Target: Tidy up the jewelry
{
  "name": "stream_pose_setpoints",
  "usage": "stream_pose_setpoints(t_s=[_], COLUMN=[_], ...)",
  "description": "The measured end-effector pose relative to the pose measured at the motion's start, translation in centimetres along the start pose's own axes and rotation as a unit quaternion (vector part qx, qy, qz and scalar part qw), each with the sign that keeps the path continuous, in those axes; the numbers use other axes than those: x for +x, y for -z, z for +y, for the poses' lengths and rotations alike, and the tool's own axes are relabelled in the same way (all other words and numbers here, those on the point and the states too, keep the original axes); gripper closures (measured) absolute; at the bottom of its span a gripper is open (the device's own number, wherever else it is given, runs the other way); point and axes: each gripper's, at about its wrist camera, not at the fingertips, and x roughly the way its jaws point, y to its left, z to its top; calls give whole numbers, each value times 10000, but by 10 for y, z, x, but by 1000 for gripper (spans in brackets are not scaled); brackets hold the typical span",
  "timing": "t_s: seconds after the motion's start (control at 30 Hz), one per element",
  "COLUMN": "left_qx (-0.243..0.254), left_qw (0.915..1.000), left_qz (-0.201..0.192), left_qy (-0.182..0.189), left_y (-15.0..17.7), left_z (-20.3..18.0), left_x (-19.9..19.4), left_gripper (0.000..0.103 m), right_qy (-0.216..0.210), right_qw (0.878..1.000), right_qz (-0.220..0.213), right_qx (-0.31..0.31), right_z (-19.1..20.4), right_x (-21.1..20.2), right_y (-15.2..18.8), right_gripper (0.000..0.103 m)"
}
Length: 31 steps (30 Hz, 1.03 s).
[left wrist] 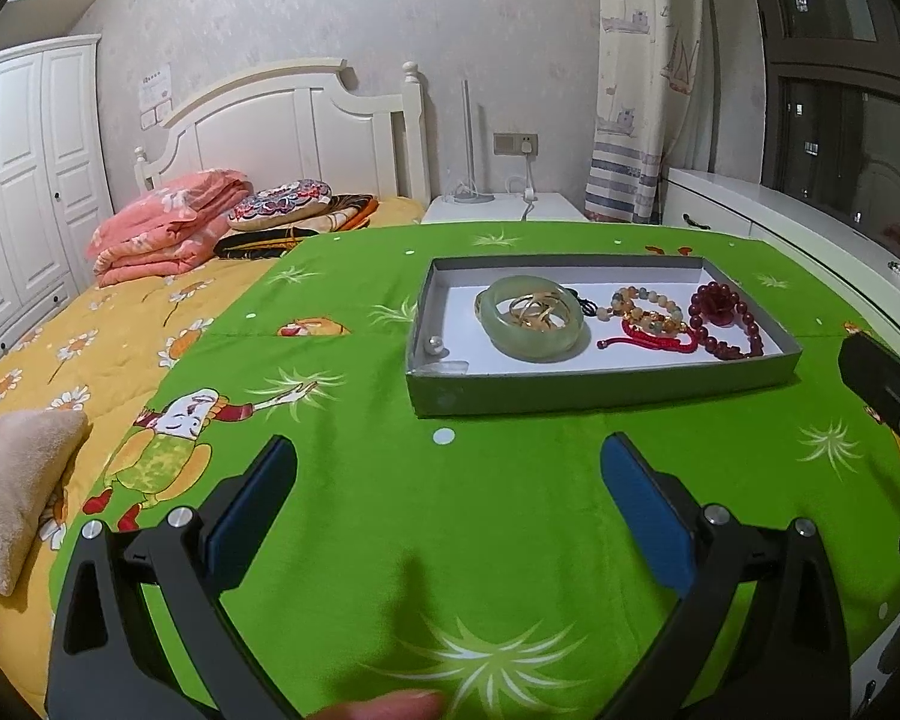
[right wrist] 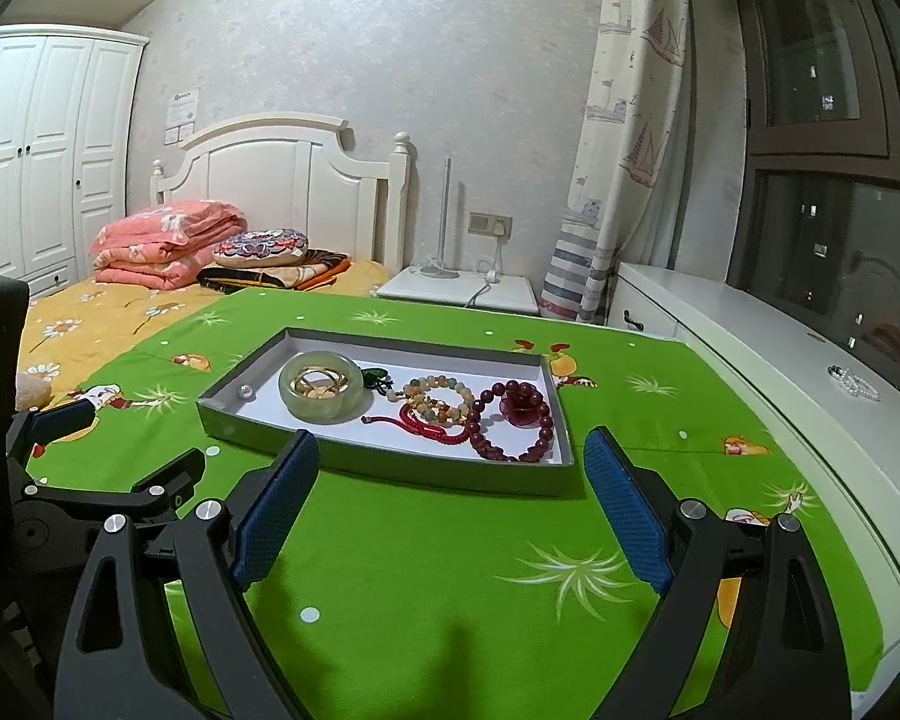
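1. In the left wrist view, your left gripper (left wrist: 447,468) hangs over the green cloth (left wrist: 390,480) on the near side of the grey tray (left wrist: 600,387). Its jaws stand wide apart and nothing is between them. I judge that you hold it back here so the tray stays in full sight before you choose a piece.

2. In the same view, all the jewelry lies inside the tray. The jade bangle (left wrist: 531,315) rests near the middle with gold rings (left wrist: 534,311) inside its hole, probably to keep the small pieces together. Toward the tray's right end lie the pale bead bracelet (left wrist: 648,303), the red cord bracelet (left wrist: 651,339) and the dark red bead bracelet (left wrist: 729,318). They touch or overlap one another. A small pearl (left wrist: 433,347) sits alone near the tray's left end.

3. In the right wrist view, your right gripper (right wrist: 450,459) is just before the tray's (right wrist: 450,471) near wall, also wide and empty. The tips frame that wall, so the dark red bead bracelet (right wrist: 516,420) at the tray's right end seems the easiest reach.

4. In this view the left gripper (right wrist: 114,438) shows to the left of the tray, low over the cloth and apart from it.

5. Because the bracelets tangle, I think lifting one may drag its neighbour.
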Motion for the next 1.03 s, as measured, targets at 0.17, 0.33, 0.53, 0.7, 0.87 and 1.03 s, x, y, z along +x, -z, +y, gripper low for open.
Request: stream_pose_setpoints(t_s=[0.17, 0.33, 0.53, 0.7, 0.87, 1.03], left_qx=[57, 38, 36, 1, 86, 10], left_qw=[10000, 9999, 9998, 9998, 9998, 9988], left_qz=[-66, -125, -194, -180, -49, 483], left_qy=[-25, -22, -45, -30, 151, 6], left_y=[0, -1, -1, 0, -2, -29], left_z=[-2, -1, 0, 1, 2, 39], left_x=[-3, -4, -7, -5, -1, 31], left_gripper=[5, 5, 5, 5, 5, 5], right_qy=[-10, -7, -12, -51, -131, 199], right_qw=[10000, 10000, 10000, 10000, 9997, 9960], right_qz=[-8, -6, -4, 40, 206, 840], right_qx=[6, 17, 1, -13, -9, -239], right_z=[0, 0, 0, -1, -10, -71], right_x=[-1, -1, -1, 0, 7, 48], right_y=[0, 0, 0, 1, 0, -8], right_gripper=[19, 19, 19, 19, 19, 19])
